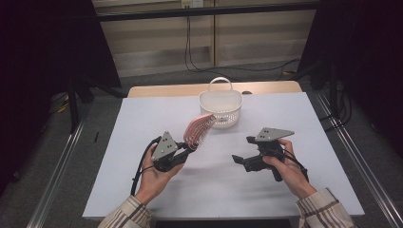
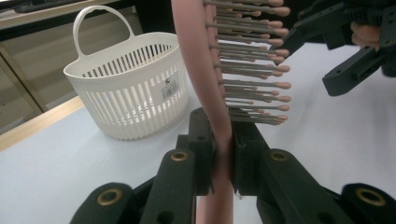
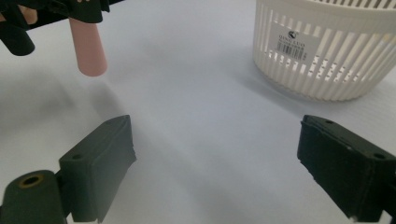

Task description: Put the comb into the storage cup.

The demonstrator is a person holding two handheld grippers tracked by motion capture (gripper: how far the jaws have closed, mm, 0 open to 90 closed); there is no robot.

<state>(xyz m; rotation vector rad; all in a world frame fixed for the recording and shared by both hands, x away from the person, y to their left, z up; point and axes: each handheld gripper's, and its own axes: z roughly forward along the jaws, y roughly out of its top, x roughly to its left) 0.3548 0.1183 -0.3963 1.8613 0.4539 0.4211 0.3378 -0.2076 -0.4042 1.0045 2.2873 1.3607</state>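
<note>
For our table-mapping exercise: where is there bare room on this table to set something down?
The mat is bare along its left and right edges and near the person. It is crowded in the middle: basket, hairbrush in the left claw, and right claw.

In the left gripper view we lose the pink brush [image 2: 205, 70] past the top edge, and its handle below the gripper [image 2: 223, 154] runs off the bottom. The basket [image 3: 327, 46] is cut by the top and right edges in the right gripper view, its label [image 3: 292, 44] too small to read. From above, we cannot see inside the basket.
</note>
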